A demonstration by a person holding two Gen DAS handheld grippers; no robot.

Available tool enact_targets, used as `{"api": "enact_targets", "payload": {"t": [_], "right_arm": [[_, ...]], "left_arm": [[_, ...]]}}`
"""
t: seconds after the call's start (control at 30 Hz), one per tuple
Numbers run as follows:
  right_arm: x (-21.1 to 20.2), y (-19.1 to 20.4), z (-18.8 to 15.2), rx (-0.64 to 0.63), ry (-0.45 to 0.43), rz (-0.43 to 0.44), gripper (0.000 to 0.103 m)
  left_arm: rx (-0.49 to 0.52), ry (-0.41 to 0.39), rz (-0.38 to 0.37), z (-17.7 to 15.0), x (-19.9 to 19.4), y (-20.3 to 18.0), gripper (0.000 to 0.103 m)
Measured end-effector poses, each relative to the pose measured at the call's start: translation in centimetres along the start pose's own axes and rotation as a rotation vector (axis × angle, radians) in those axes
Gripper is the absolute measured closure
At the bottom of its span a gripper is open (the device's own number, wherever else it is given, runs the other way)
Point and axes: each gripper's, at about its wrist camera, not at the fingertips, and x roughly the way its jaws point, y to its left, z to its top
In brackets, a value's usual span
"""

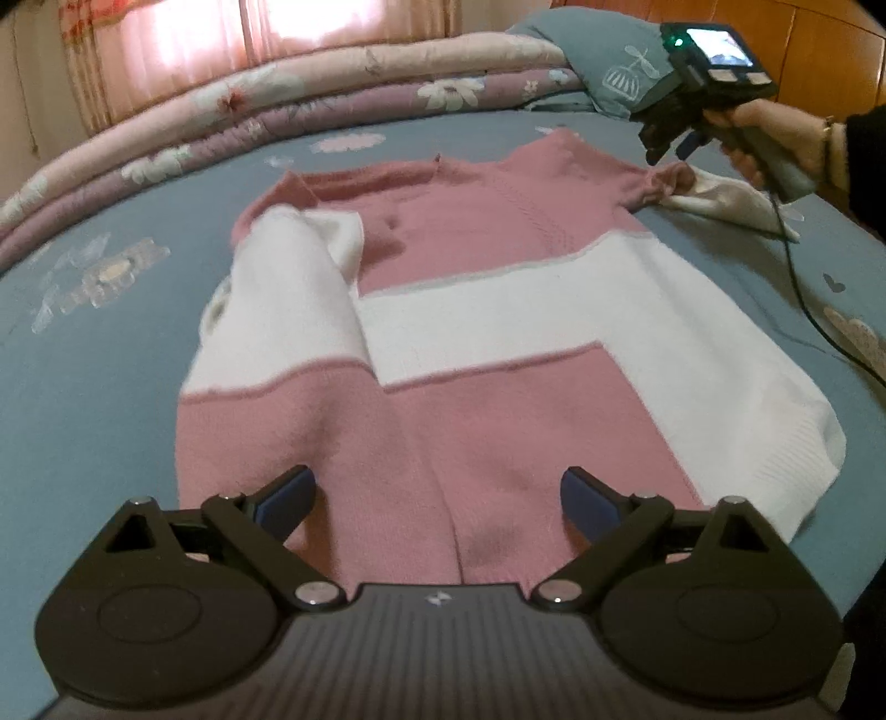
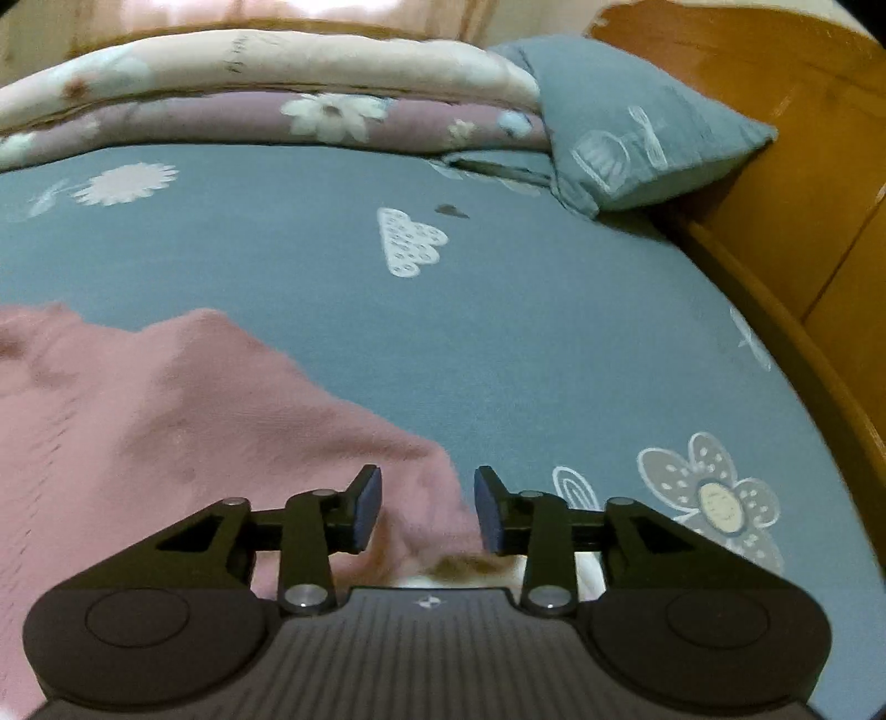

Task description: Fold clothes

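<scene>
Pink-and-white sweater (image 1: 443, 310) spread flat on the blue bedsheet (image 1: 99, 360), one sleeve folded across. Left gripper (image 1: 437, 498) hovers over the near hem, jaws wide apart, empty. Right gripper (image 2: 426, 509), hand (image 1: 775, 138) level, jaws parted astride the far right sleeve (image 2: 421, 498).

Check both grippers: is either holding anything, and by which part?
Neither holds anything. The left gripper hangs open over the sweater's hem; the right gripper is open around its sleeve, not clamped.

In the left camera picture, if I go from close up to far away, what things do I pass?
left gripper → pink and white sweater → blue bedsheet → folded flowery quilts → pink curtain
</scene>
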Motion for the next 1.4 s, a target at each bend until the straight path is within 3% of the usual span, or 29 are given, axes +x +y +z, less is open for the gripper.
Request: {"api": "enact_targets", "payload": {"t": [0.27,0.47,0.53,0.67,0.83,0.97,1.13,1.4], "right_arm": [[-11.5,-0.8,0.0,-0.05,-0.031,0.091,0.048],[-21.1,-0.3,0.0,-0.134,-0.084,0.045,0.047],[-23.7,0.0,-0.3,-0.144,-0.097,0.044,0.041],[-26.8,1.1,-2.0,-0.153,-0.063,0.12,0.039],[-26.5,4.2,-6.4,-0.195,-0.003,0.238,0.035],[-23.7,6.8,-10.3,-0.145,0.016,0.408,0.034],[-18.4,10.2,-14.8,-0.036,0.053,0.542,0.034],[-14.5,12.7,-17.6,-0.106,0.079,0.515,0.027]], "left_arm": [[0.013,-0.072,0.002,0.3,-4.6,-0.2,0.008],[0.008,-0.076,-0.038,-0.3,-7.7,0.0,0.008],[0.012,-0.08,-0.039,-0.4,-8.5,0.1,0.008],[-0.015,-0.067,-0.055,-0.9,-9.6,0.6,0.008],[-0.069,-0.074,-0.089,-1.6,-11.2,1.4,0.008],[-0.084,-0.057,-0.035,-1.5,-11.0,1.5,0.008],[-0.036,-0.013,0.024,-0.6,-9.5,1.2,0.008],[-0.064,0.054,0.103,0.9,-6.2,3.5,0.008]]}}
